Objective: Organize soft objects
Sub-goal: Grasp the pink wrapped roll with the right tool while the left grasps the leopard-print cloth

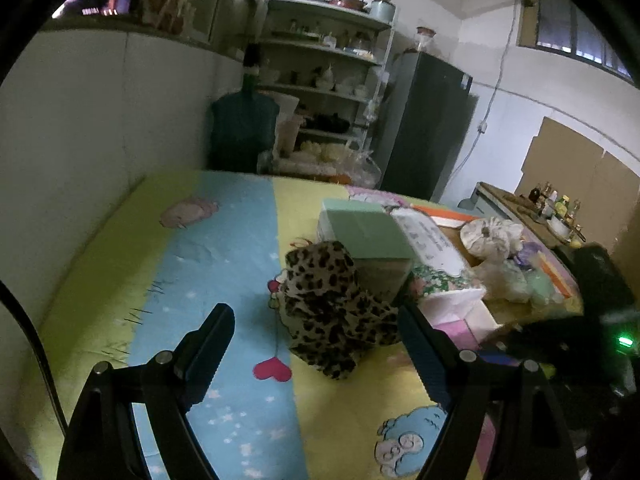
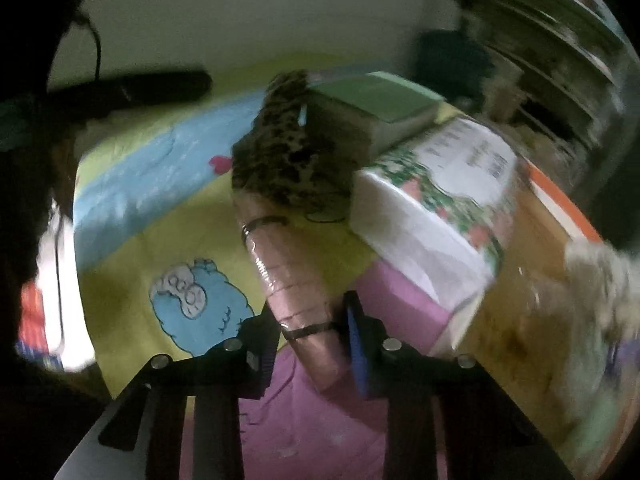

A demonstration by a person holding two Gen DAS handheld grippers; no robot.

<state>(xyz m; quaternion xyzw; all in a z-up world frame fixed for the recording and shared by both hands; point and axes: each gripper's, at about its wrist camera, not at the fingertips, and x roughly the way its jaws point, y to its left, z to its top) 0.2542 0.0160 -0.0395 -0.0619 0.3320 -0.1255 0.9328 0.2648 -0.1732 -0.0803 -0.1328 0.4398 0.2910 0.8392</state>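
Observation:
A leopard-print cloth (image 1: 332,312) lies crumpled on the cartoon bedsheet (image 1: 224,248), against a green-topped box (image 1: 368,240). My left gripper (image 1: 316,332) is open and empty, its fingers either side of the cloth, just short of it. In the right wrist view my right gripper (image 2: 310,324) is shut on a pink plastic-wrapped roll (image 2: 288,272) bound by dark bands, held above the sheet and pointing at the leopard cloth (image 2: 284,152). The green-topped box (image 2: 372,108) stands behind that cloth.
A floral-printed white pack (image 2: 436,208) lies right of the roll, over a pink one (image 2: 404,304). A white fabric pumpkin (image 1: 490,236) and bagged soft items (image 1: 516,276) sit further right. Shelves (image 1: 324,76) and a dark fridge (image 1: 428,128) stand beyond the bed.

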